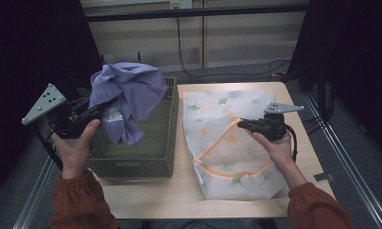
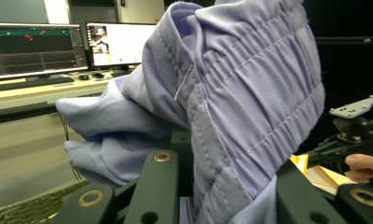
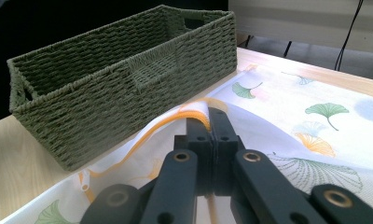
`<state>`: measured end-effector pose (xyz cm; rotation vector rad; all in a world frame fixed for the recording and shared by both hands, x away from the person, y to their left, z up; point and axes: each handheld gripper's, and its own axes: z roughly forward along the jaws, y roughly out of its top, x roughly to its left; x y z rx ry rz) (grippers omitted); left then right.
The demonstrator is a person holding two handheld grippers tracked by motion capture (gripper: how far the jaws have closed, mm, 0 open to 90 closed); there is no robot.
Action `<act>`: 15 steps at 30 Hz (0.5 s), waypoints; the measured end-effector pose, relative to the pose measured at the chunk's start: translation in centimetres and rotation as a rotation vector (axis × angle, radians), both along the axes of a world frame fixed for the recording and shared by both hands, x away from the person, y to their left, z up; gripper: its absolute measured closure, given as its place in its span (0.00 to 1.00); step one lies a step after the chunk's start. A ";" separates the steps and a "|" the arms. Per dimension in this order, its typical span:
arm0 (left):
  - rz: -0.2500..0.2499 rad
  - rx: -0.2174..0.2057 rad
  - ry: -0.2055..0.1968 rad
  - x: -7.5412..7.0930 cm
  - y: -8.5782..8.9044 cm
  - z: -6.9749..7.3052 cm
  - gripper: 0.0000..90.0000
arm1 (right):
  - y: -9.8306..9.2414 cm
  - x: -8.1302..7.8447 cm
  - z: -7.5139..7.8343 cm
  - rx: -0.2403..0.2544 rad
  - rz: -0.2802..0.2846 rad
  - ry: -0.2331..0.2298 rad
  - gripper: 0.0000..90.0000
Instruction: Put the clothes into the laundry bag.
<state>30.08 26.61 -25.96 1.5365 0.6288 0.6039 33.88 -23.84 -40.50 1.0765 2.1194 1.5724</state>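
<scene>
Your left gripper [image 1: 91,113] has its jaws clamped on the lilac garment [image 1: 127,95], holding it up in the air above the left half of the green woven basket [image 1: 163,148]. The cloth hangs in a bunch, its lower folds dangling down toward the basket's inside, and whether they touch it you can't tell. From the left gripper view the gathered waistband [image 2: 250,107] sits right between the jaws, so the grip looks solid.

Your right gripper [image 1: 244,125] is just right of the basket, jaws pinched fully together on the orange-trimmed edge [image 3: 194,114] of the leaf-print laundry bag [image 1: 227,143]. The bag lies flat on the table [image 1: 179,195] beside the basket, its mouth edge lifted a little at the pinch.

Progress, as a judgement: pick-up is done and the garment looks clear of the basket, bag edge is secured. Left to do: carry the garment rightward across the basket rim, feed it into the bag mouth, let go, likely close the bag. Roughly a third in. Bag mouth isn't opened wide yet.
</scene>
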 end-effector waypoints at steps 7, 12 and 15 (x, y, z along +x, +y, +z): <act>-0.062 0.014 0.000 -0.3 -1.1 0.2 0.86 | 0.0 0.0 0.0 -0.002 0.000 -0.001 0.99; -0.107 0.022 0.005 -0.4 -2.4 0.2 0.86 | -0.1 0.0 0.0 -0.001 -0.007 -0.002 0.99; -0.139 0.020 0.011 -0.5 -3.4 0.2 0.86 | -0.1 0.0 0.0 -0.003 -0.006 -0.003 0.99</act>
